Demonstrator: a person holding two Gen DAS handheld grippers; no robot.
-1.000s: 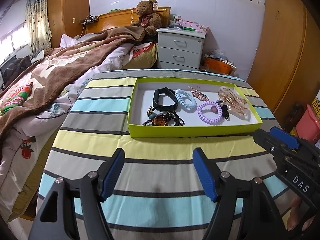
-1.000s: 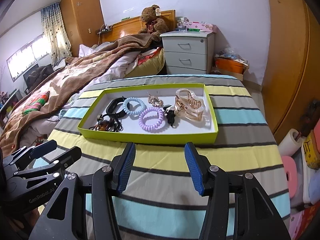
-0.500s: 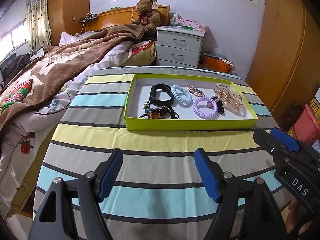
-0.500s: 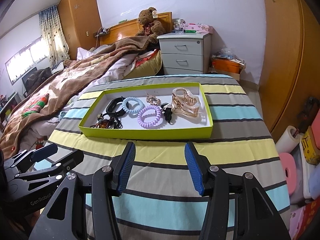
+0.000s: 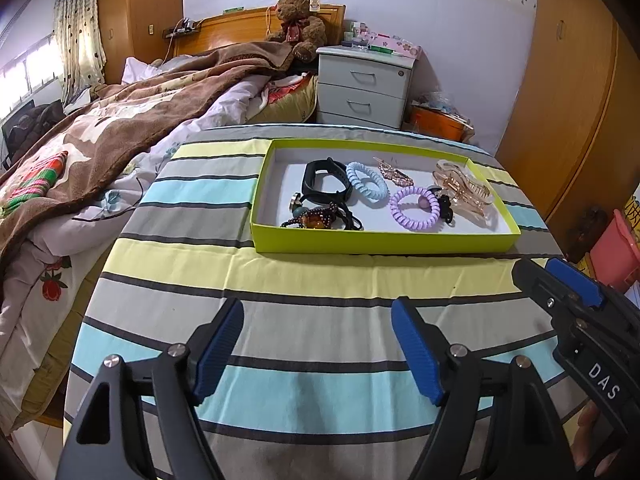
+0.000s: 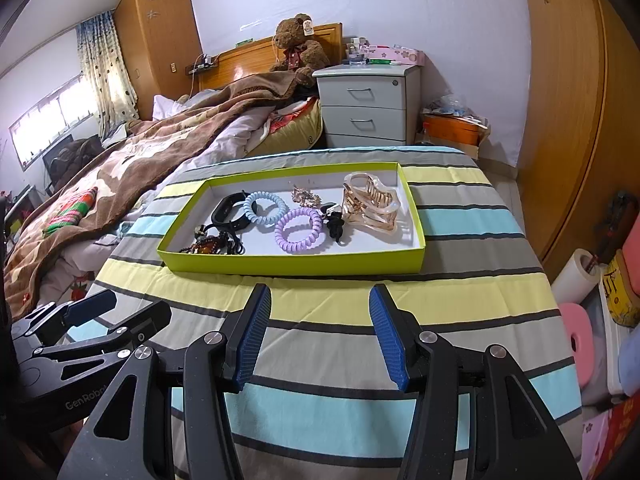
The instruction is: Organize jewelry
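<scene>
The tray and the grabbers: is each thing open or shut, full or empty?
Tray: no lid, holds jewelry.
Left gripper: open, empty.
Right gripper: open, empty.
Gold hair claw: shut, lying in tray.
Nightstand drawers: shut.

The right gripper [image 6: 318,336] hangs spread wide over the striped cloth [image 6: 360,304], short of the green tray [image 6: 296,266] of jewelry.
</scene>
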